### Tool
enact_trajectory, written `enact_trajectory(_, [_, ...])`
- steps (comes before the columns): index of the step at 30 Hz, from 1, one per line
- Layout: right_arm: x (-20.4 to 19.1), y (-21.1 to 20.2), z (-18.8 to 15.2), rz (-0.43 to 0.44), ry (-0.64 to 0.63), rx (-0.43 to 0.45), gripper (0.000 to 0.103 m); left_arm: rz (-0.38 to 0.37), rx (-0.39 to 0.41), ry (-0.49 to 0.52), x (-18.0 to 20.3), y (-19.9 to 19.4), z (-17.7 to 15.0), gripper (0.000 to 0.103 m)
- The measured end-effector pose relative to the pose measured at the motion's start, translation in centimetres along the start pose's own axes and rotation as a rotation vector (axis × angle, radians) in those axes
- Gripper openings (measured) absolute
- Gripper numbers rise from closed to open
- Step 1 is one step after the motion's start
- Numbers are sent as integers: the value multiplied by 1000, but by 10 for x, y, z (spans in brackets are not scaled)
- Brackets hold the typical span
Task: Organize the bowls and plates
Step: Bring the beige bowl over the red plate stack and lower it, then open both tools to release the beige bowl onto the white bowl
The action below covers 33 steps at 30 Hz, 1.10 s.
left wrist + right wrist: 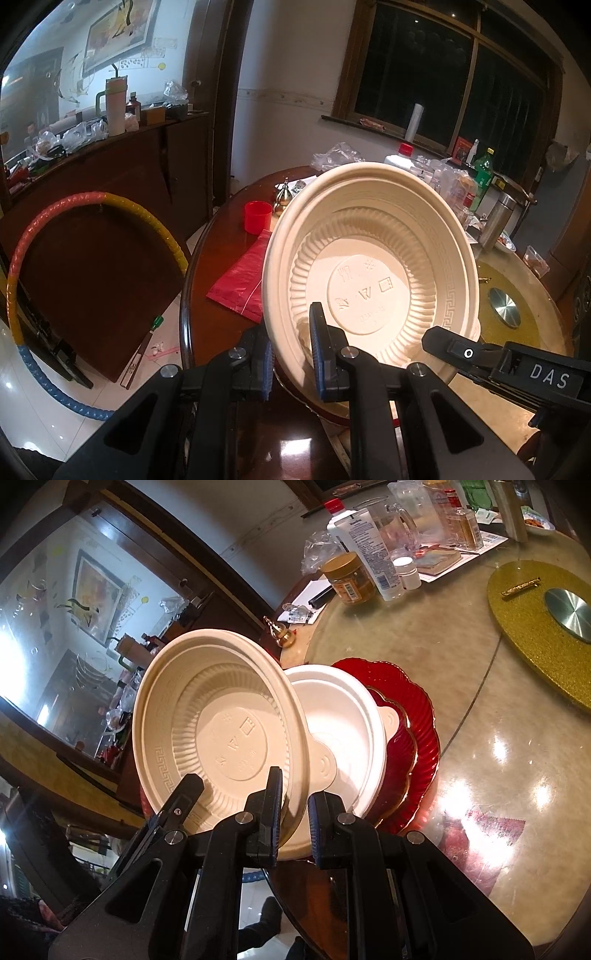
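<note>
A cream plastic bowl (pixel 373 254) is held tilted above the table edge, its inside facing both cameras. My left gripper (pixel 291 354) is shut on its rim, one finger inside and one outside. My right gripper (pixel 295 805) is shut on the same bowl (pixel 218 723) at the opposite rim; it shows in the left wrist view (pixel 454 343). Behind the bowl a white bowl (pixel 343 723) sits on a stack of red plates (pixel 421 716) with gold edges.
The round table carries a gold turntable (pixel 524 602) with a steel centre, bottles and jars (pixel 369 554), a red cup (pixel 257 216), a red plastic bag (pixel 240 277) and a small metal ornament (pixel 280 635). A hula hoop (pixel 29 236) leans on a wooden cabinet at left.
</note>
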State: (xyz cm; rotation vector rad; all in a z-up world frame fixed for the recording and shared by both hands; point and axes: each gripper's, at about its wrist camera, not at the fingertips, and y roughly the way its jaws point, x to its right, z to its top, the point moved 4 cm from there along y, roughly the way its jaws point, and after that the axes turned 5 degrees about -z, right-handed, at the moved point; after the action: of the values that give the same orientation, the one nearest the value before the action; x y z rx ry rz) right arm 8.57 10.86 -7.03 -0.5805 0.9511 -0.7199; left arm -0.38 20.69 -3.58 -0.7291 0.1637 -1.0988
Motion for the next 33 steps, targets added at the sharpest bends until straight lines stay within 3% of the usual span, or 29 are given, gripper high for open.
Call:
enact_trajectory(23, [4, 5, 5, -96, -33, 1, 13, -3, -66, 32, 1, 15, -6, 21])
enact_trajectory(27, [3, 3, 6, -122, -65, 13, 38, 8, -66, 33, 0, 13, -5, 26])
enact_trajectory(29, [3, -2, 8, -137, -72, 28, 62, 20, -61, 36, -1, 12, -3, 52])
enact_trajectory(30, [2, -5, 9, -148, -82, 46, 68, 23, -53, 36, -1, 10, -3, 59])
enact_trajectory(31, [1, -10, 10, -155, -93, 64, 74, 30, -40, 37, -1, 7, -1, 67])
enact_trajectory(33, [1, -17, 14, -165, -108, 91, 74, 48, -25, 44, 0, 4, 1, 68])
